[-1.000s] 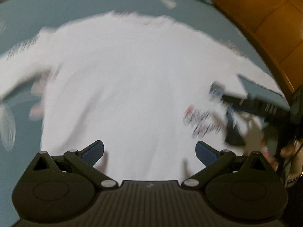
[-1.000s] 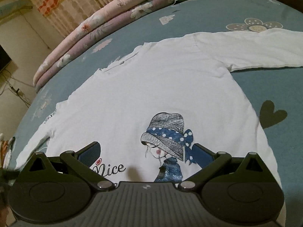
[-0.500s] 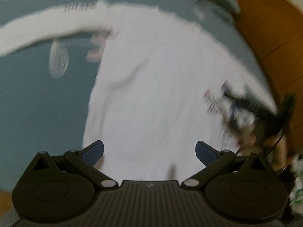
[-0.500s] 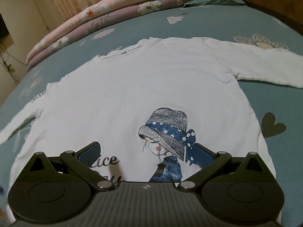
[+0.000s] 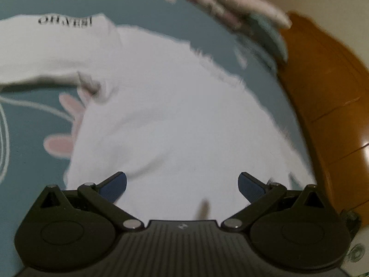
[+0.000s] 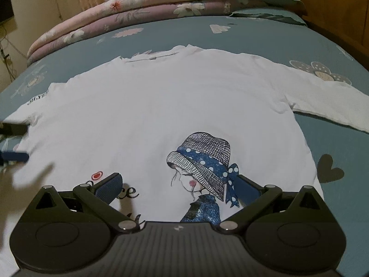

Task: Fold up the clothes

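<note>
- Low in frame, right gripper [image 6: 178,185] is hanging jaws released over the hem, likely lining up a grab.
- Left gripper [image 5: 182,183], likewise spread and empty, is hovering above the blurred side edge.
- Beyond, white shirt [image 6: 161,106] is lying flat on the blue bedsheet [image 6: 288,43], sleeves outstretched, unfolded.
- Upper frame: stacked quilts [image 6: 129,16].

Both wrist views look low across shirt [image 6: 161,106].

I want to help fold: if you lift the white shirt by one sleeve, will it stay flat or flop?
The white long-sleeved shirt with the hat-girl print would probably flop: it lies limp with soft wrinkles. It looks thin, so likely light. Its sleeve would likely dangle.
</note>
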